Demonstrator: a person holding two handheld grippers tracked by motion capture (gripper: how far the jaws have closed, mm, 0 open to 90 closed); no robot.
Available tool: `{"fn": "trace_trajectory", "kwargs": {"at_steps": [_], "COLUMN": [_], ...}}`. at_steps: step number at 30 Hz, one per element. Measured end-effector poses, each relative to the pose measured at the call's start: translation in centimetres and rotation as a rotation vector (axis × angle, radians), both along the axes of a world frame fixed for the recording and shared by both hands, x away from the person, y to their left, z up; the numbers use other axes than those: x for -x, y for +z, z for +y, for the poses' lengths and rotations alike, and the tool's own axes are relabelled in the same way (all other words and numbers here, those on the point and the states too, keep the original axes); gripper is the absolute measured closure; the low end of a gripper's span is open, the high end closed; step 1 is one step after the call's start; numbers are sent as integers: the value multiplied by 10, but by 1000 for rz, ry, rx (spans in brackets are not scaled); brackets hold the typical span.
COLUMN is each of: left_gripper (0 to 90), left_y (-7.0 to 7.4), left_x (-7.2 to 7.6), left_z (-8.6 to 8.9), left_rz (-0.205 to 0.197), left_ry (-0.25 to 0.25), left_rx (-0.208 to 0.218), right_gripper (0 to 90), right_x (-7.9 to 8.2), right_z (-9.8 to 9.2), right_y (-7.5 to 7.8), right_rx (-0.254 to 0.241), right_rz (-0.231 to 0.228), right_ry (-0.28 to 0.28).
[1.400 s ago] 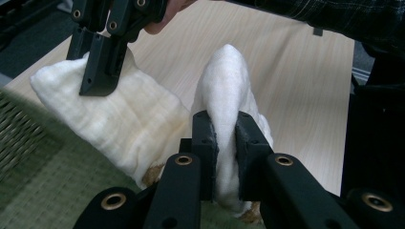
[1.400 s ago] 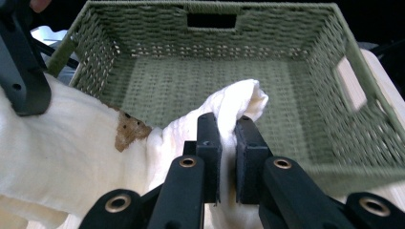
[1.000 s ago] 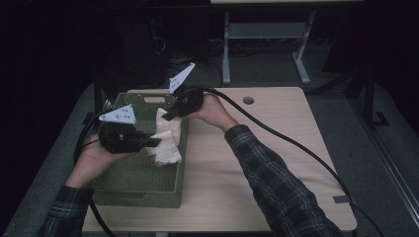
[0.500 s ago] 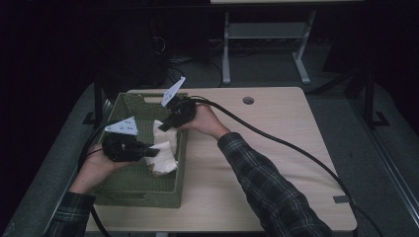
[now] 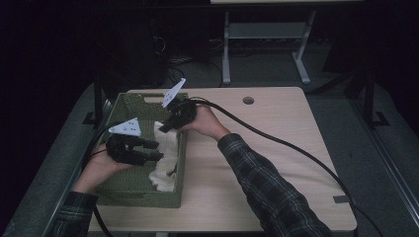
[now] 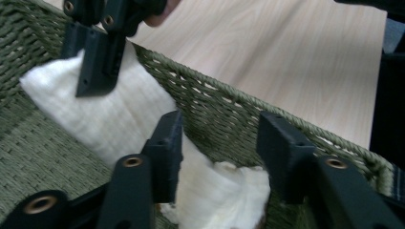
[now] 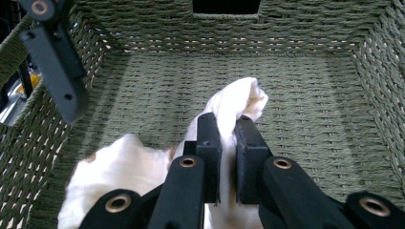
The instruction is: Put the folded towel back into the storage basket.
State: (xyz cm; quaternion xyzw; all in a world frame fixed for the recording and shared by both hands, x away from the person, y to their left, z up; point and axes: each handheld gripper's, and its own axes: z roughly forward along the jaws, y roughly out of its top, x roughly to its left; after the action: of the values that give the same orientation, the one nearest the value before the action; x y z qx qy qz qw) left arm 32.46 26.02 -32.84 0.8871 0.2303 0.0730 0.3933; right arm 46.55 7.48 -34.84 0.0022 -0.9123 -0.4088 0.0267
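Note:
A white cloth (image 5: 166, 165) lies in a green woven basket (image 5: 139, 198) along its right wall. My right gripper (image 5: 163, 128) is shut on the cloth's far end; in the right gripper view the jaws (image 7: 228, 129) pinch a fold of the cloth (image 7: 239, 98) above the basket floor (image 7: 315, 95). My left gripper (image 5: 154, 150) hovers over the cloth's near part. Its jaws (image 6: 222, 157) have just been opening and stand apart, with the cloth (image 6: 119, 119) below and between them but not pressed. The right gripper's fingers (image 6: 98, 57) show at the top left of the left gripper view.
The basket sits on the left of a light wooden table (image 5: 281, 168). A black cable (image 5: 276, 142) trails from the right gripper across the tabletop. A round cable hole (image 5: 248, 100) is near the far edge. Metal legs (image 5: 226, 49) stand behind the table.
Both grippers came down with the cloth into the basket. The left gripper's jaws opened and let go of the cloth; the right gripper kept its hold.

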Motion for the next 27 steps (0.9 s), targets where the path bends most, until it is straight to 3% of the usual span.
{"fn": "trace_trajectory", "kwargs": {"at_steps": [5,18,25,27], "left_gripper": [417,387,383,383], "left_y": [0,-1,-2,-2], "left_x": [-2,-5,-6,-7], "left_z": [0,-1,-1,-2], "left_rz": [-19,-26,-29,-28], "left_ry": [12,15,13,13], "left_rx": [17,37,46,48], "right_gripper": [828,827,822,799], "right_x": [-5,-41,-56,-57], "right_z": [0,4,2,3], "right_y": [2,11,7,6], "right_rx": [-2,32,37,29], "right_rz": [-10,-48,-48,-75], "right_ry": [-7,-35,-79,-100]}}
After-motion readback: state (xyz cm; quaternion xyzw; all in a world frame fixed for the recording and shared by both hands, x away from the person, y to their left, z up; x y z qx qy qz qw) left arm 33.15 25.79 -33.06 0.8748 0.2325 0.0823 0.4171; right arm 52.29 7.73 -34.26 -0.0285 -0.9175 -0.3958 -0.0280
